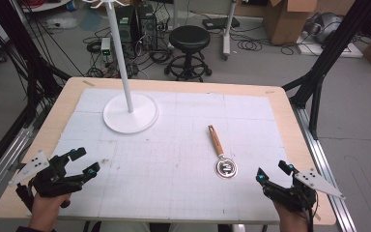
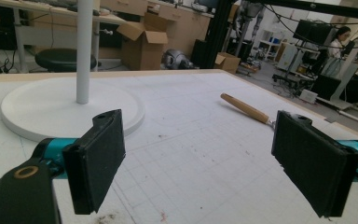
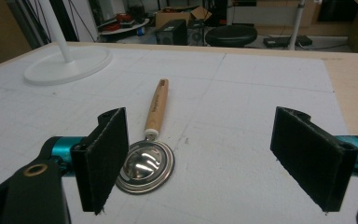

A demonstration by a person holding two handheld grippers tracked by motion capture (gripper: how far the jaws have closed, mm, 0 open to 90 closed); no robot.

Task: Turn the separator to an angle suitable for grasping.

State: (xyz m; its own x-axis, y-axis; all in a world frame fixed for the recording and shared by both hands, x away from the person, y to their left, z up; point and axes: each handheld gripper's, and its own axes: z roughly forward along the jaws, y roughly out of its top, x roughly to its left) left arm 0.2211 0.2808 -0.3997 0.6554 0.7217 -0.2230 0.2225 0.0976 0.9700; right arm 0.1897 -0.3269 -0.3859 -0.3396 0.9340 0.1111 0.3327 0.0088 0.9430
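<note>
L gripper [image 1: 80, 162] at near-left of table [image 1: 290, 125], jaws wide apart, nothing btwn them, held just above the white grid mat [image 1: 174, 159]. R gripper [image 1: 272, 173] at near-right, jaws also wide apart, empty. Wooden-handled spoon [image 1: 221, 152] lies flat on mat just ahead-left of R gripper, not touching; metal round head [image 3: 146, 165] toward the person, handle [image 3: 156, 106] pointing away. White stand [image 1: 130, 112] w/ round base and upright pole at far-left of mat, well apart from spoon. Black stool [image 1: 189, 41] on floor beyond table.
</note>
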